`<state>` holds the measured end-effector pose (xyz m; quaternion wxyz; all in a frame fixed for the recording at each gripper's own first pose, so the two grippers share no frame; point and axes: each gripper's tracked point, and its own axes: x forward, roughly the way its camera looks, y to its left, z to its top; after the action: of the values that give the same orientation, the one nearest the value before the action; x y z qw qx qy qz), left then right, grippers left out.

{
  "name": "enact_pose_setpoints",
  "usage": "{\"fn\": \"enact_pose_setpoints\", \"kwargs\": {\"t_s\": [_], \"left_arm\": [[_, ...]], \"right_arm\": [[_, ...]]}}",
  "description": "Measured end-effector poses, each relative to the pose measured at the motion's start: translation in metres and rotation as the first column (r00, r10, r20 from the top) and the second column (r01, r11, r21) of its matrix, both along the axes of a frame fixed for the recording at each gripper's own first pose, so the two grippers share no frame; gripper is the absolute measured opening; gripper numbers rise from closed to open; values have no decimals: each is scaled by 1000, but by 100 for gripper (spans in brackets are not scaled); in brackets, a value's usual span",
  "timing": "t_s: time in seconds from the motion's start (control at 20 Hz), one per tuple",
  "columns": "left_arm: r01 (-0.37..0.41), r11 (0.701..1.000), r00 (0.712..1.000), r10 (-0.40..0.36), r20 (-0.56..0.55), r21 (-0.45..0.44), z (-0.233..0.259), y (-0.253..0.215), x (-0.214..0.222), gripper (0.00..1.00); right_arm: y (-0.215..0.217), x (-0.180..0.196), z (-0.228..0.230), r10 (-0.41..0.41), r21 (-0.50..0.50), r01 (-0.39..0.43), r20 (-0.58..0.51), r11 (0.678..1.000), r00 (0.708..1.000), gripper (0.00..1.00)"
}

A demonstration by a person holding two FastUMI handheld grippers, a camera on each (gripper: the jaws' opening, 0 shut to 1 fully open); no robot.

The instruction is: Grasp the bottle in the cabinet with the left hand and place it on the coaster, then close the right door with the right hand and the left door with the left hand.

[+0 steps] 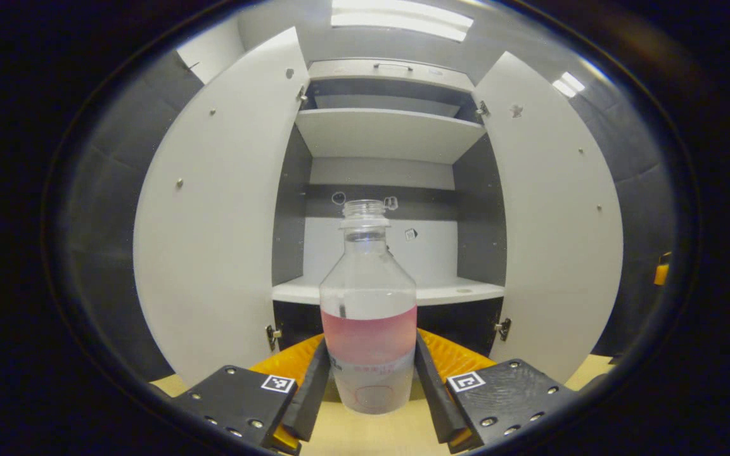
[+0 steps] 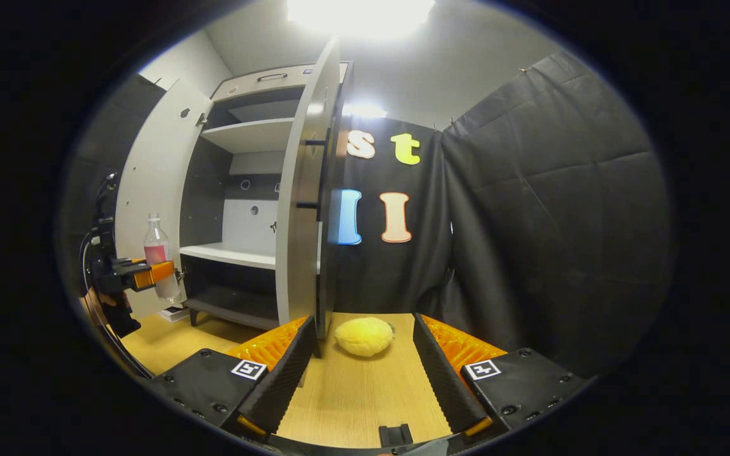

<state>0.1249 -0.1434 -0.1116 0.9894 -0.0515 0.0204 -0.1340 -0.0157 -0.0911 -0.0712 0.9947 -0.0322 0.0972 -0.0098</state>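
Bottle point(image 1: 369, 316) clamped between the fingers of my left claw point(image 1: 369, 386), held upright above the wooden surface point(image 1: 371, 437) in front of the open cabinet point(image 1: 390, 133), both doors swung wide, my right claw point(image 2: 360, 373) gaping and empty beside the right door point(image 2: 301, 209), yellow lump point(image 2: 364, 335) lying ahead of it.

Light: came from bright ceiling panels point(image 1: 401, 19), blown out to white glare overhead.
Cabinet point(image 1: 390, 136): evenly lit, with dim lower recesses.
Edges: bent by fisheye distortion, darkening outward.
Focus: sharp centrally, softer near the rim.
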Motion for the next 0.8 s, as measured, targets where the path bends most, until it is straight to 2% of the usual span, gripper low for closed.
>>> {"fn": "enact_pose_setpoints", "kwargs": {"t_s": [0.15, 0.25, 0.4, 0.8], "left_arm": [[19, 1000, 1000, -19, -15, -20, -24, 0, -20, 72], [36, 999, 999, -36, -11, 7, -39, -4, -31, 72], [63, 997, 996, -60, -64, 44, -70, -11, -45, 72], [70, 997, 978, -61, -199, 38, -155, -20, -67, 72]], "right_arm": [[3, -1, 3, 9, 5, -9, 0, 1000, 1000, 98], [5, -1, 6, 11, 6, -11, 8, 1000, 1000, 98], [3, -3, 9, 2, 9, -2, 10, 1000, 1000, 98], [-1, -12, 12, -17, -27, 17, -4, 999, 1000, 98]]}}
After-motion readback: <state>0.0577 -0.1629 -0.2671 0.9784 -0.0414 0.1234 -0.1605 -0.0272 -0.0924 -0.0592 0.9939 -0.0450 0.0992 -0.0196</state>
